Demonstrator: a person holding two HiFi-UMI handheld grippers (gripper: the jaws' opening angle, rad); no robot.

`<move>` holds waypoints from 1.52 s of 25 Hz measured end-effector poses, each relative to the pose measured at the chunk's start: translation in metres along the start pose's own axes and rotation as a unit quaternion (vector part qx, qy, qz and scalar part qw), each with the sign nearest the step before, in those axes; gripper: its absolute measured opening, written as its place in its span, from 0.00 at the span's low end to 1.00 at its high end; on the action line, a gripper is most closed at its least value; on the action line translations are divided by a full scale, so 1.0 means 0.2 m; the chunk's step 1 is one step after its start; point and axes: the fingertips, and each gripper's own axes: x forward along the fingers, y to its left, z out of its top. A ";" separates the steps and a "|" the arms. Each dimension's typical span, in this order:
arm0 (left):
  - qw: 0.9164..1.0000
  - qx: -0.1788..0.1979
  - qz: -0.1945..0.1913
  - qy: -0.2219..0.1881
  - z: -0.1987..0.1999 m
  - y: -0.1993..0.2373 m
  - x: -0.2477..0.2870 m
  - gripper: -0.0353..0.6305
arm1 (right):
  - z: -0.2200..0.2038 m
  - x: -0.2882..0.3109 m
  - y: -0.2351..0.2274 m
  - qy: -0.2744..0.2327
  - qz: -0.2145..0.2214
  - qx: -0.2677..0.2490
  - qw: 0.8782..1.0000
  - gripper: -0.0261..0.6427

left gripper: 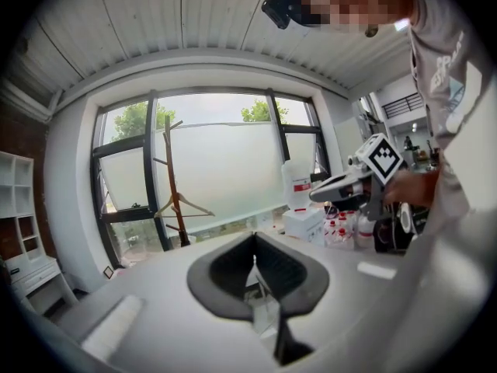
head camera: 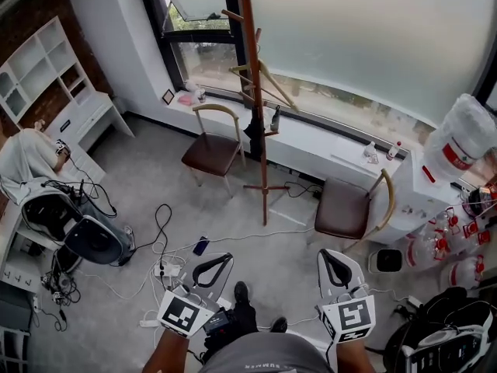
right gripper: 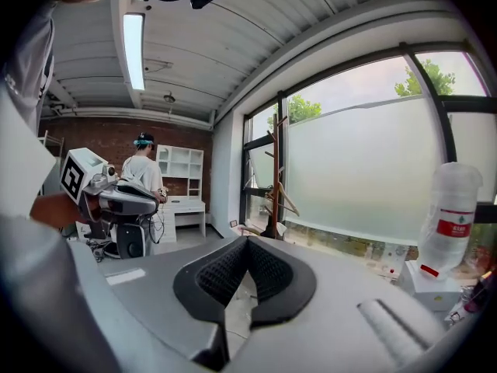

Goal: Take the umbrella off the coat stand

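Observation:
The tall brown wooden coat stand [head camera: 256, 92] rises in front of the window, with a wooden hanger [head camera: 264, 80] on one peg. A small dark folded umbrella [head camera: 253, 128] hangs against the pole at mid height. Both grippers are low at the near edge, well short of the stand. My left gripper [head camera: 227, 259] is shut and empty, and my right gripper [head camera: 324, 255] is shut and empty too. The stand [left gripper: 172, 185] shows far off in the left gripper view, and the stand [right gripper: 276, 177] is also distant in the right gripper view.
Two wooden chairs [head camera: 213, 150] [head camera: 345, 208] flank the stand's base. Cables and a power strip [head camera: 167, 263] lie on the floor before me. A water jug [head camera: 458, 142] and boxes stand at the right; a seated person [head camera: 31, 158] and a black chair [head camera: 93, 239] are at the left.

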 end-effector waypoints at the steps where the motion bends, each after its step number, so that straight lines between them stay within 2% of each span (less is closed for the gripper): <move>1: 1.000 0.002 -0.004 -0.006 0.02 0.03 0.03 0.06 | 0.00 0.02 -0.01 0.001 -0.004 0.000 1.000 0.04; 5: 1.000 0.002 -0.015 -0.023 0.04 0.23 0.11 0.06 | 0.04 0.18 0.01 0.011 -0.015 -0.006 1.000 0.04; 11: 0.999 -0.011 -0.035 -0.024 -0.03 0.57 0.23 0.06 | 0.16 0.45 0.06 0.015 -0.039 -0.014 0.999 0.04; 17: 0.996 0.003 -0.075 -0.045 -0.02 0.77 0.40 0.06 | 0.22 0.65 0.06 0.023 -0.071 -0.013 0.997 0.04; 24: 0.994 0.009 -0.097 -0.058 -0.07 0.99 0.51 0.06 | 0.27 0.85 0.08 0.027 -0.092 -0.020 0.995 0.04; 30: 0.995 -0.020 -0.080 -0.051 -0.11 1.14 0.58 0.06 | 0.32 1.02 0.05 0.031 -0.085 -0.027 0.996 0.04; 32: 0.996 -0.013 -0.072 -0.044 -0.14 1.18 0.63 0.06 | 0.33 1.10 0.00 0.023 -0.078 -0.027 0.996 0.04; 35: 0.998 -0.001 -0.055 -0.032 -0.17 1.21 0.71 0.06 | 0.31 1.22 -0.07 0.018 -0.054 -0.028 0.998 0.04; 38: 0.999 -0.014 -0.026 -0.024 -0.15 1.23 0.77 0.06 | 0.33 1.33 -0.15 0.009 -0.023 -0.030 0.999 0.04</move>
